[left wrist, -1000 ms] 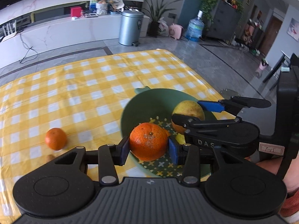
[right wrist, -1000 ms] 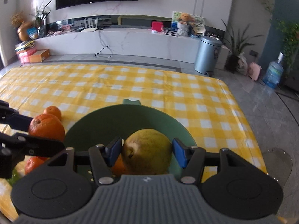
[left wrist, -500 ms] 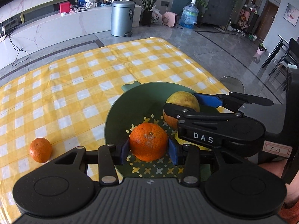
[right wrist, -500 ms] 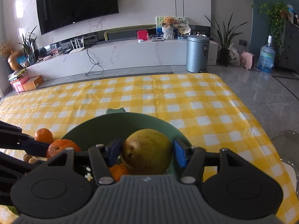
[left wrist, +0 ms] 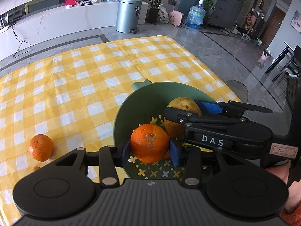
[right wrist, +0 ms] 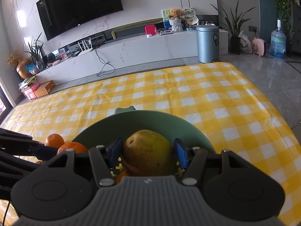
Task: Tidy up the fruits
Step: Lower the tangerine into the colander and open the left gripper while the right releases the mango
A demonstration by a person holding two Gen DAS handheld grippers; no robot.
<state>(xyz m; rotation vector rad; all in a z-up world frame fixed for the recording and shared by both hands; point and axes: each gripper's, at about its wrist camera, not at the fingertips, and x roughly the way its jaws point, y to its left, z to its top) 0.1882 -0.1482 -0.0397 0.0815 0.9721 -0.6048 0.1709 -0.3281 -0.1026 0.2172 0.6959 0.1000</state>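
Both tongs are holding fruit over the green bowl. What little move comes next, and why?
Probably lower a bit more, then let go. The left tongs grip an orange and the right tongs a pear, both already above the bowl.

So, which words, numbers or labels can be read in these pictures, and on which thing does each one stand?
"DAS": white letters on the black right gripper, seen in the left wrist view.
Pink-edged tag on the same gripper: handwritten marks, too unclear to read.
Dark sticker on the grey metal pedal bin: too small to read.
Blue label on the clear water bottle: blurred, unreadable.
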